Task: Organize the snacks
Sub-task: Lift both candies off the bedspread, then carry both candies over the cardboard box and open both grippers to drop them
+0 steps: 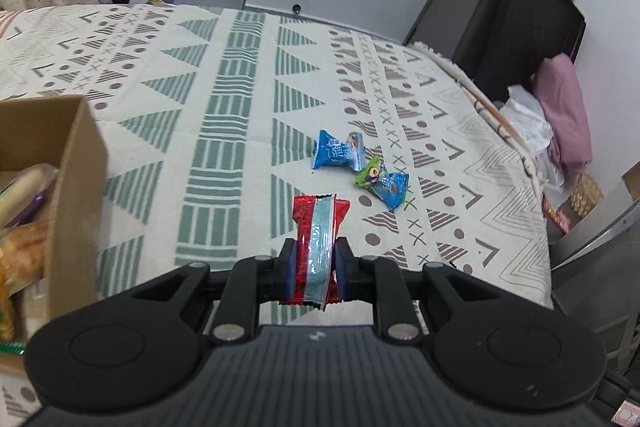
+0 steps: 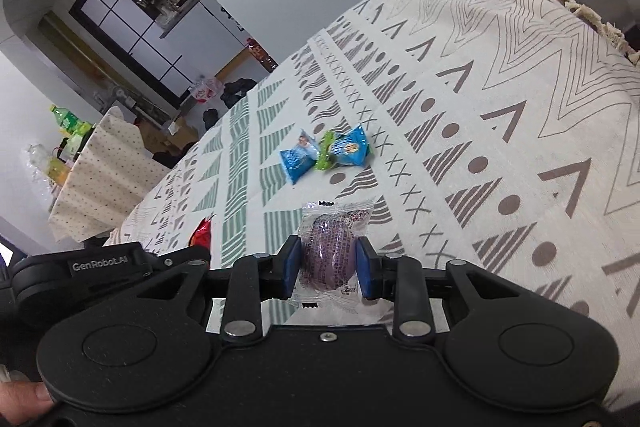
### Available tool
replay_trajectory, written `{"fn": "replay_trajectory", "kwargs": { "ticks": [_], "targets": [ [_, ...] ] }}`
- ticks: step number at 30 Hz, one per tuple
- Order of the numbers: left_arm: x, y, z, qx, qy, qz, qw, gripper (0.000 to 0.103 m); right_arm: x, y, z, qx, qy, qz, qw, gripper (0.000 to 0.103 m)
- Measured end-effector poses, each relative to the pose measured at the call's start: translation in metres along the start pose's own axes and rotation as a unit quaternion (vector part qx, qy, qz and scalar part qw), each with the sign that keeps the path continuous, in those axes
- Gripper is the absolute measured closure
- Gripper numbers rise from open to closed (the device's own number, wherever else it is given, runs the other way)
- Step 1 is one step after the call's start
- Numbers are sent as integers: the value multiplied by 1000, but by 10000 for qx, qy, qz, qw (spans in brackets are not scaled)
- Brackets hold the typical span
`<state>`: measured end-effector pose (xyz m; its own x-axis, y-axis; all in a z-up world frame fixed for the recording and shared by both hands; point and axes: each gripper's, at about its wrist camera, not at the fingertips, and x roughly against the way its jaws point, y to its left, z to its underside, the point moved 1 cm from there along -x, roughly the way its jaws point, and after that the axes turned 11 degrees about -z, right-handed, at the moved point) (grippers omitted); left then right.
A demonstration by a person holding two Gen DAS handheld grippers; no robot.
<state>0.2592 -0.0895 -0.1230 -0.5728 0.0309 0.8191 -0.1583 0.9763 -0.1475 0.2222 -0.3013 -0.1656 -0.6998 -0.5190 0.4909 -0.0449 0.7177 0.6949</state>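
The left tongs [image 1: 315,263] pinch a light, crinkly red packet [image 1: 318,247] across its middle. The right tongs [image 2: 328,263] clamp a soft purple snack [image 2: 329,259] in slippery clear wrap. Ahead of both, two blue sachets [image 1: 338,151] lie on the surface [image 1: 224,115], best pinched mid-body.

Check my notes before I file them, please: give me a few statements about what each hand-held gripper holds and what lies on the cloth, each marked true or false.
1. The left hand-held gripper is shut on a red wrapper. True.
2. The right hand-held gripper is empty. False: it is shut on a clear packet with a purple snack inside.
3. Wrapped snacks lie loose on the patterned cloth: a blue one and a green and blue bunch beside it. True.
4. The cardboard box is empty. False: packets show inside it.
5. The loose snacks lie inside the box. False: they lie on the cloth, apart from it.
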Motion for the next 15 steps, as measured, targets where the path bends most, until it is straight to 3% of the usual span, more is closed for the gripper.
{"fn": "replay_trajectory", "kwargs": {
  "ticks": [15],
  "targets": [
    [55, 52, -2, 616, -494, -24, 9969, 85, 22, 52, 5, 404, 31, -40, 9992, 74]
  ]
}}
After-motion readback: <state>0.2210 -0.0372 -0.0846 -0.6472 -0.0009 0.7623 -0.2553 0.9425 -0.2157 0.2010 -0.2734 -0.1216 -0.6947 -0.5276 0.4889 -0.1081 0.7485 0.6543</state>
